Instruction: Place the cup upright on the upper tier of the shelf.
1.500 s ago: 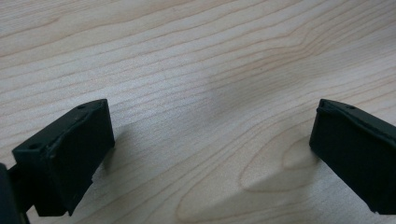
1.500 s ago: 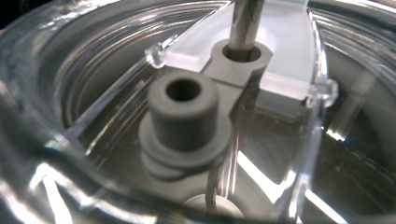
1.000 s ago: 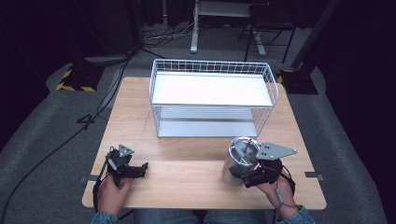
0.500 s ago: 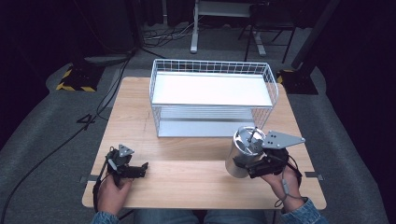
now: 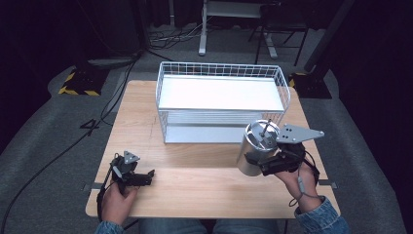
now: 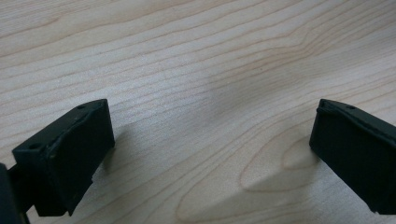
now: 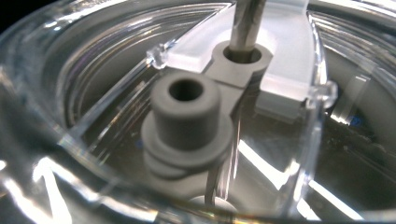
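my right gripper (image 5: 258,163) has its jaws clamped on the steel canister (image 5: 257,147), off the table (image 5: 204,185); my left gripper (image 5: 144,176) rests there, jaws apart, holding nothing

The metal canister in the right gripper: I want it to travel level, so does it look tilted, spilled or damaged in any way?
The metal canister leans, its clear lid tipped toward the camera in the high view rather than level. It hangs off the table in the right gripper, near the wire basket. No spill or damage shows.
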A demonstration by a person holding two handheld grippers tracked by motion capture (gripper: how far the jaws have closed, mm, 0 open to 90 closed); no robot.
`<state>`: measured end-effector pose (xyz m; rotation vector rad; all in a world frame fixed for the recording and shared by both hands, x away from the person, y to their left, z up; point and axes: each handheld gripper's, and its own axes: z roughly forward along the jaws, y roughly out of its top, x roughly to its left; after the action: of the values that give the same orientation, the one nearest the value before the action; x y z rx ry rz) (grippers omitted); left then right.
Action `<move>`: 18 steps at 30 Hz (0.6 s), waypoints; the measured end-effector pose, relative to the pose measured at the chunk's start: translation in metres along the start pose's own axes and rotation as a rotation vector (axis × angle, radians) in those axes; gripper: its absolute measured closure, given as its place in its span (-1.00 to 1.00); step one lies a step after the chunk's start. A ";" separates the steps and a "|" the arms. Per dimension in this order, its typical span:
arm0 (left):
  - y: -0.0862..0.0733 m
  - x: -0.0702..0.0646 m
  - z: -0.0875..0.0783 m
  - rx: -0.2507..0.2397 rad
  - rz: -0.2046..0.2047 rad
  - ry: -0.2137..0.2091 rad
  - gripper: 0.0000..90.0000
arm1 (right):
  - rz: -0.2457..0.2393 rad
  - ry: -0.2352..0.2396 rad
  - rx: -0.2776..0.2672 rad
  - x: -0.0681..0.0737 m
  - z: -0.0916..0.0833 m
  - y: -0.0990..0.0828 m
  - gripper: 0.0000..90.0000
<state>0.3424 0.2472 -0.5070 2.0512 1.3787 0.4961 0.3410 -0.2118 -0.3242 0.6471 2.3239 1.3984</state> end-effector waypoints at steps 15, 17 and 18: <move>0.000 0.000 0.000 0.000 0.000 0.001 -0.99 | 0.002 -0.034 -0.012 -0.018 -0.006 0.047 -0.92; -0.001 -0.001 -0.001 0.001 -0.001 -0.001 -0.99 | 0.008 -0.035 -0.017 -0.021 -0.006 0.053 -0.92; -0.001 0.000 -0.001 0.001 0.002 0.000 -0.99 | 0.010 -0.035 -0.019 -0.022 -0.006 0.056 -0.92</move>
<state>0.3412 0.2473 -0.5070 2.0541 1.3767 0.4961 0.3680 -0.2053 -0.2703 0.6733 2.2809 1.4001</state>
